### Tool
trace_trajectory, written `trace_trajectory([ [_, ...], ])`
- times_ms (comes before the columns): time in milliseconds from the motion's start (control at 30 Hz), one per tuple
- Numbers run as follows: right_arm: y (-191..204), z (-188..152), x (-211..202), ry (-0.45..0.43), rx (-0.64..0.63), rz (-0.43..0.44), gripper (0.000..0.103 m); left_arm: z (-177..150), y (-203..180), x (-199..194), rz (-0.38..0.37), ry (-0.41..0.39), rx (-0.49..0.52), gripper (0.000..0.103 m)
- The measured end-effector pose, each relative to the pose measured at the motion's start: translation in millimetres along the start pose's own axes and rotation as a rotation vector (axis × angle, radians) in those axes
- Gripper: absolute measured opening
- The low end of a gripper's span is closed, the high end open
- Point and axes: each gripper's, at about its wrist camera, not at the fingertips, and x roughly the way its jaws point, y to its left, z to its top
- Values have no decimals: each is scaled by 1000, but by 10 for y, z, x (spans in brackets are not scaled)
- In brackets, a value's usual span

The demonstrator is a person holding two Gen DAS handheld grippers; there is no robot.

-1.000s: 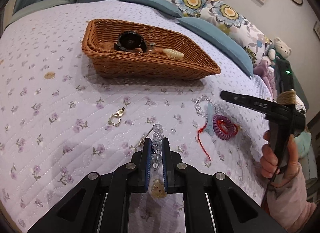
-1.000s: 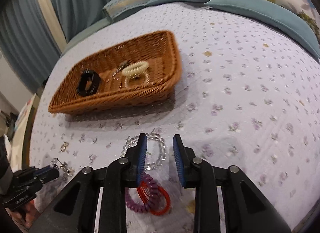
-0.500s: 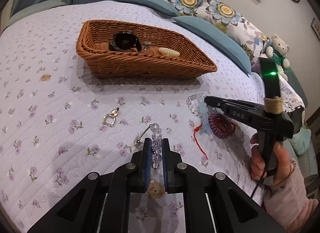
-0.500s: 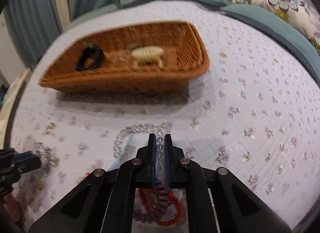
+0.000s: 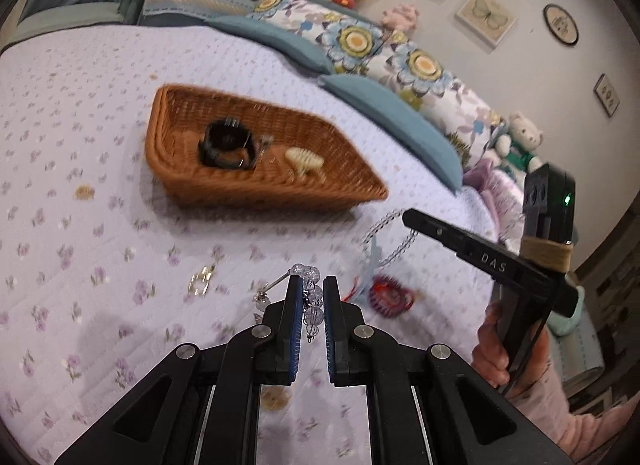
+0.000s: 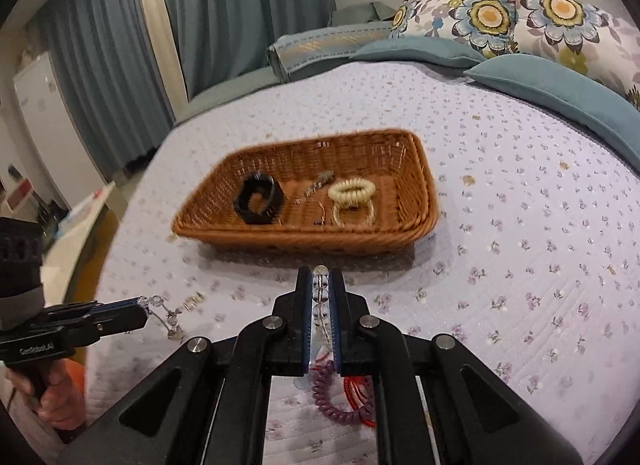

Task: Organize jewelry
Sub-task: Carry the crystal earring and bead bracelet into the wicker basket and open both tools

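Left gripper [image 5: 307, 301], lifted since a second ago, grasps a crystal-bead earring [image 5: 310, 297]. Right gripper [image 6: 321, 297], spread over the bed [image 6: 540, 265] a second ago, now clenches the clear-bead bracelet [image 6: 321, 285], raised. Both likely go into the wicker basket [image 6: 424, 201] beyond, mid-bed.

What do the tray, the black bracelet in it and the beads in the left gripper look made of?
Tray: woven wicker or rattan, brown, matte weave visible. Black bracelet: chunky dark segments, probably plastic or stone; blur leaves it open. Beads in the left gripper: clear, faceted-looking glass or acrylic.
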Motion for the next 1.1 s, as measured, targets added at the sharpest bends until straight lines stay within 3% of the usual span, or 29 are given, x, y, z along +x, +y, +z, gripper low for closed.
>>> trace_trajectory([
  [133,-97,143,-217,-52,64,57,11,156,-74,-106,-25,-40,11,10],
  [300,-101,383,-313,-87,53,63,11,413,-196,-122,-28,-66,58,9],
  [600,-126,898,160,-88,28,53,11,1198,-335,211,-47,-119,133,9],
  [700,-190,949,478,-47,40,48,11,1335,-246,507,-29,-93,134,9],
  [800,-244,915,714,-9,56,64,11,1397,-47,783,-69,-39,81,9],
  [1100,-344,757,1060,78,77,46,11,1265,200,1158,-92,42,19,9],
])
